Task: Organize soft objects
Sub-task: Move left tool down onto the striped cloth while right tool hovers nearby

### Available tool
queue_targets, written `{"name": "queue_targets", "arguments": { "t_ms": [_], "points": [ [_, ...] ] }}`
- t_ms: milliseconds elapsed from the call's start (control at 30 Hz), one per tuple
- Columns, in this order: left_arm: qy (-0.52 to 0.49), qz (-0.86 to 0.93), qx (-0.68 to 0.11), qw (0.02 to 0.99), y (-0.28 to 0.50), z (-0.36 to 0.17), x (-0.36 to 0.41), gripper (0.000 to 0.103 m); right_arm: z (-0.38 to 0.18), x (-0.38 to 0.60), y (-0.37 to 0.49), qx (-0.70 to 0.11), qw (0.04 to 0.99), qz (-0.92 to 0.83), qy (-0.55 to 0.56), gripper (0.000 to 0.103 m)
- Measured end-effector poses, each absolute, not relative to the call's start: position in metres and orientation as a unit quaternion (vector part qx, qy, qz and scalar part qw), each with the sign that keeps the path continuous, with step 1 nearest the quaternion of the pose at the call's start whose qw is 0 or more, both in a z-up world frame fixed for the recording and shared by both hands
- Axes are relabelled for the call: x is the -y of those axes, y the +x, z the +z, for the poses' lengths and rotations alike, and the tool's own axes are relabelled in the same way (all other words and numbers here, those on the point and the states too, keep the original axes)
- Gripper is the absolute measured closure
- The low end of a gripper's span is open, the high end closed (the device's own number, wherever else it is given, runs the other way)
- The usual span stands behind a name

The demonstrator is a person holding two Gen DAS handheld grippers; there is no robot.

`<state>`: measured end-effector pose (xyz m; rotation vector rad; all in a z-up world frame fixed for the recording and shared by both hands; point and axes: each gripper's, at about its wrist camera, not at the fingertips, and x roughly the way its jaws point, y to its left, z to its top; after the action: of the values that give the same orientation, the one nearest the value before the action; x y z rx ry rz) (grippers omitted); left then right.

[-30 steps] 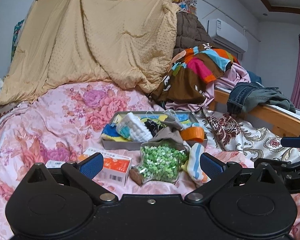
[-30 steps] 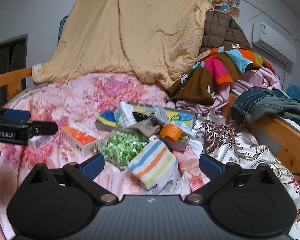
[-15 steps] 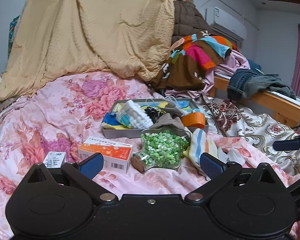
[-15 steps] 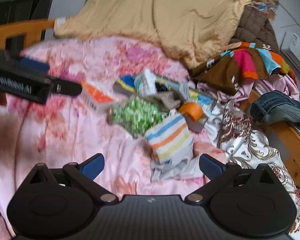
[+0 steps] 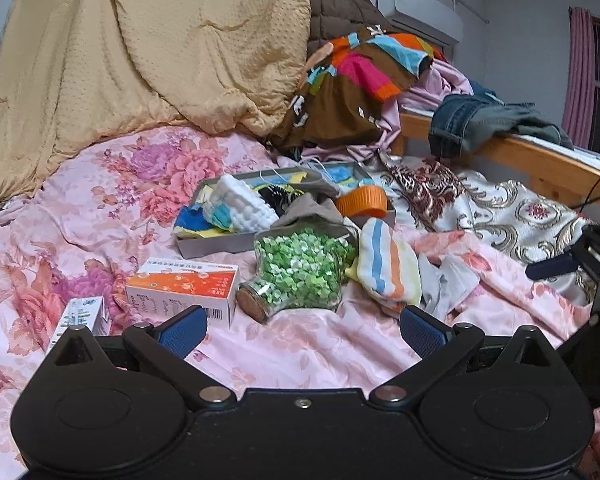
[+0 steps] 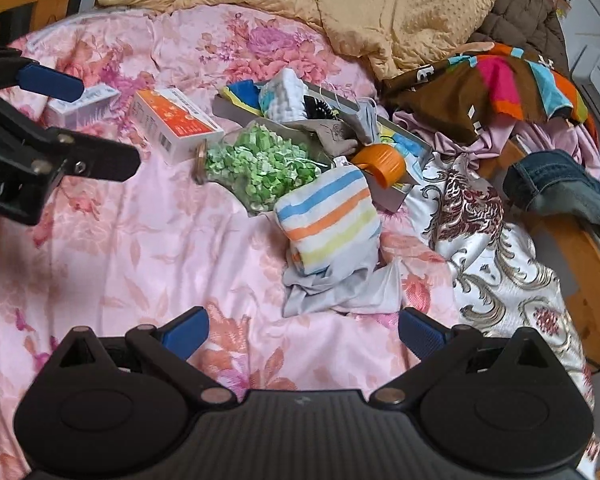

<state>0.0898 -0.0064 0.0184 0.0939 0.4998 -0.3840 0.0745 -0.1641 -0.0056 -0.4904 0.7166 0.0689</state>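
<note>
Striped cloth (image 6: 327,220) now lies straight ahead of the right tool (image 6: 303,330), which has tipped down toward the bed (image 6: 140,260) with fingers spread and empty, suggesting a pickup; the left tool (image 5: 302,330) hangs back, likewise open.

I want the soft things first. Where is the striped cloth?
Right wrist view, centre: the striped cloth lies on the pink sheet, against the jar of green bits, atop a grey cloth.
</note>
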Motion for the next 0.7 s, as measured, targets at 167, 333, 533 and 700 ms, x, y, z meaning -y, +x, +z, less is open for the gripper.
{"name": "queue_targets", "arguments": {
  "t_ms": [167, 333, 533, 700],
  "points": [
    [0.050, -0.182, -0.264, 0.946, 0.101, 0.008, 0.007, 0.001, -0.015, 0.159, 0.087, -0.339, 0.887, 0.041, -0.311, 0.000],
    [0.031, -0.179, -0.288, 0.940, 0.110, 0.002, 0.005, 0.001, -0.022, 0.163, 0.099, -0.342, 0.875, 0.054, -0.339, 0.000],
    [0.050, -0.191, -0.297, 0.934, 0.114, -0.007, 0.013, 0.001, -0.024, 0.173, 0.114, -0.339, 0.868, 0.078, -0.353, 0.000],
    [0.060, -0.211, -0.290, 0.932, 0.119, -0.013, 0.024, 0.001, -0.023, 0.185, 0.124, -0.320, 0.873, 0.099, -0.354, 0.000]
  ]
}}
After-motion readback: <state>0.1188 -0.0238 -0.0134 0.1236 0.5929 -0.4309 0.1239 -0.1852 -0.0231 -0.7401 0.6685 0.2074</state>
